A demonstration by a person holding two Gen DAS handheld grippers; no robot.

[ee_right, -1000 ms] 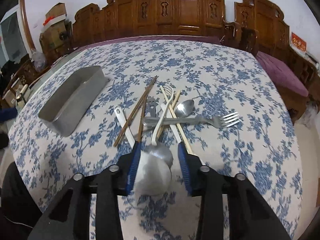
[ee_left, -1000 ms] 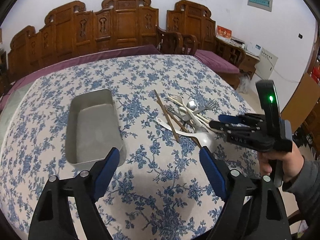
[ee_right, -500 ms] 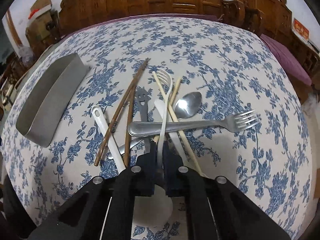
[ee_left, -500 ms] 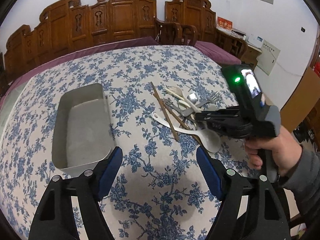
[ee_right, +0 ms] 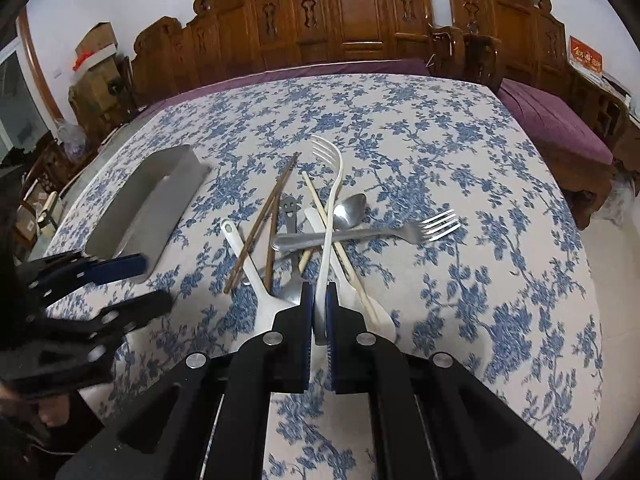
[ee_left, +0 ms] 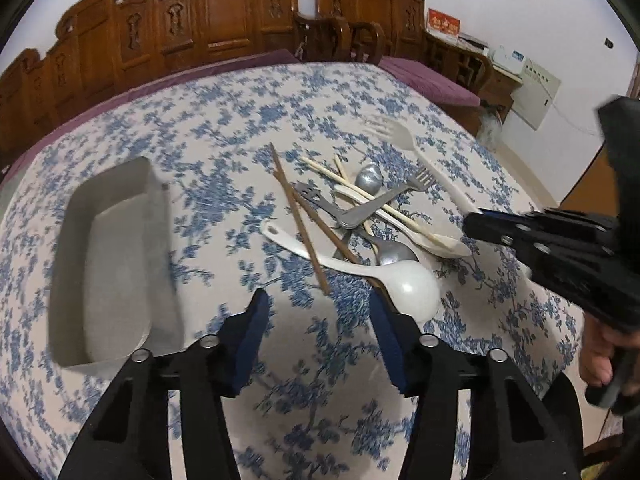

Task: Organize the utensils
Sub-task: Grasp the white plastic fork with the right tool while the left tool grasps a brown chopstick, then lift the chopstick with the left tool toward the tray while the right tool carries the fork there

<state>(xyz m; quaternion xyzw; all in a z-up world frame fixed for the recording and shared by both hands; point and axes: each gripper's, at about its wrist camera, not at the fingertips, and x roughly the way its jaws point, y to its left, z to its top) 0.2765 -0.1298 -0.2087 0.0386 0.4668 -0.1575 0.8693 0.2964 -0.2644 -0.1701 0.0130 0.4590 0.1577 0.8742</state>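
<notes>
A pile of utensils lies on the flowered tablecloth: brown chopsticks [ee_left: 298, 216], pale chopsticks [ee_right: 352, 268], a metal fork [ee_right: 400, 232], metal spoons [ee_left: 370, 178], a white ladle [ee_left: 400, 284]. My right gripper [ee_right: 319, 304] is shut on the handle of a white plastic fork [ee_right: 334, 184] and holds it lifted above the pile; it also shows in the left wrist view [ee_left: 404, 140]. My left gripper [ee_left: 320, 332] is open and empty, low over the cloth just in front of the ladle. A grey metal tray [ee_left: 160, 216] stands empty to the left.
Carved wooden benches [ee_right: 360, 12] with purple cushions [ee_right: 552, 120] line the far and right sides of the table. Cardboard boxes [ee_right: 96, 60] stand at the far left. The table edge drops off to the right [ee_left: 552, 216].
My right gripper closed on the white plastic fork's handle and lifted it off the pile. My left gripper narrowed and moved right, toward the ladle.
</notes>
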